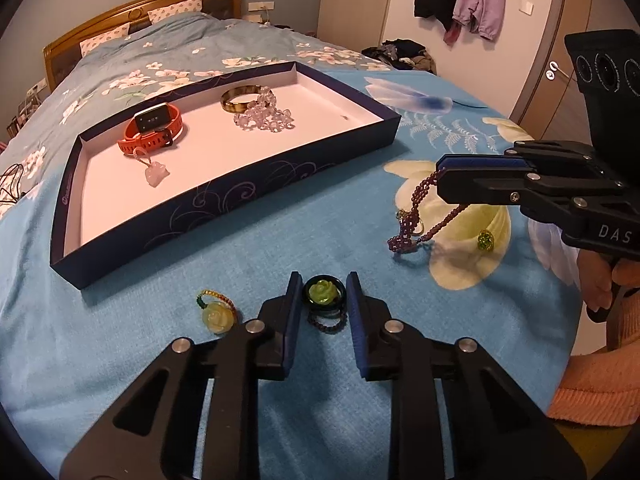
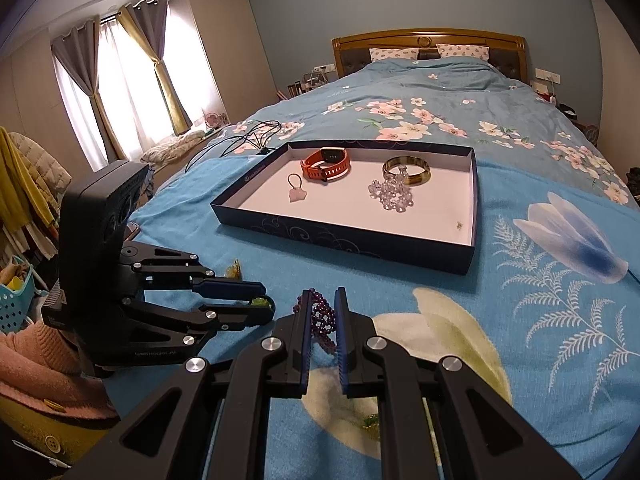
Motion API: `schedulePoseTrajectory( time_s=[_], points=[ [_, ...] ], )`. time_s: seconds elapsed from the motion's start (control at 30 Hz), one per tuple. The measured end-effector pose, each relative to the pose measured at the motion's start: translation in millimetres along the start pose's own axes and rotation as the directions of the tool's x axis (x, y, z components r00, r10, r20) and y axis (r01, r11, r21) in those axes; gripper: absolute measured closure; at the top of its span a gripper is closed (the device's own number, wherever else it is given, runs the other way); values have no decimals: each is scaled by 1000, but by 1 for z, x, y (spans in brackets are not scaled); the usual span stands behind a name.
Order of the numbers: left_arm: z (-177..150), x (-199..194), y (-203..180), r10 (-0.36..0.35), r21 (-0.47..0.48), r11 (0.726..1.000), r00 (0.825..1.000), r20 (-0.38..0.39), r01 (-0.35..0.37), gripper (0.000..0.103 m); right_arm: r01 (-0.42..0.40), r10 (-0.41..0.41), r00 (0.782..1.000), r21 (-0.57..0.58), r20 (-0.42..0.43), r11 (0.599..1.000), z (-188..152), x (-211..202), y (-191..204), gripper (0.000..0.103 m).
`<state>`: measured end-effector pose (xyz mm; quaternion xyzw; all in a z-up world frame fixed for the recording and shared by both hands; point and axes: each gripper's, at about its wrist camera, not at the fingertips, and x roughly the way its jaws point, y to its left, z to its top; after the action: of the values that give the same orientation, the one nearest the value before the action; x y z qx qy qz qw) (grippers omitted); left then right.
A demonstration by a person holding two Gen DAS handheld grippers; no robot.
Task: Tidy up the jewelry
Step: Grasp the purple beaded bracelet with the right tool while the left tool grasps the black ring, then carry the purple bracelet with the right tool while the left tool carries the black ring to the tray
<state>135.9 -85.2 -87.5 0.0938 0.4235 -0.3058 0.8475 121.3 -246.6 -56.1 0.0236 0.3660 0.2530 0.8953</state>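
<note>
My right gripper (image 2: 323,320) pinches the limp purple bead bracelet (image 1: 416,216); my left gripper (image 1: 323,300), fingers spread, straddles the small, hard green rose ring (image 1: 323,294) near the tray (image 1: 224,216).

Left gripper (image 1: 320,300) is hovering low over the bedspread, fingers pointing forward, jaws standing apart with a green rose pendant (image 1: 323,294) sitting in the gap, neither pad touching it. Right gripper (image 2: 323,312) is reaching in from the right, held level and raised; its jaws are pinching a purple bead bracelet (image 1: 416,216), whose loops are hanging free below the fingertips. In the left wrist view, the right hand (image 1: 612,280) is wrapping the handle, wrist in a peach knit sleeve (image 1: 592,392). The grippers are sitting near each other, not touching
</note>
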Motion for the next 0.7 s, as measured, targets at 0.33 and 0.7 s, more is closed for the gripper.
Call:
schedulePoseTrajectory(
  time_s=[0.33, 0.7],
  points=[
    [6, -19, 3, 3, -27, 1000, 997, 74, -1, 80, -7, 7, 999, 9, 34, 1000, 9, -7, -2, 94],
    [17, -46, 18, 45, -66, 997, 987, 156, -35, 80, 5, -6, 997, 5, 74, 1000, 26, -11, -4, 94]
  ],
)
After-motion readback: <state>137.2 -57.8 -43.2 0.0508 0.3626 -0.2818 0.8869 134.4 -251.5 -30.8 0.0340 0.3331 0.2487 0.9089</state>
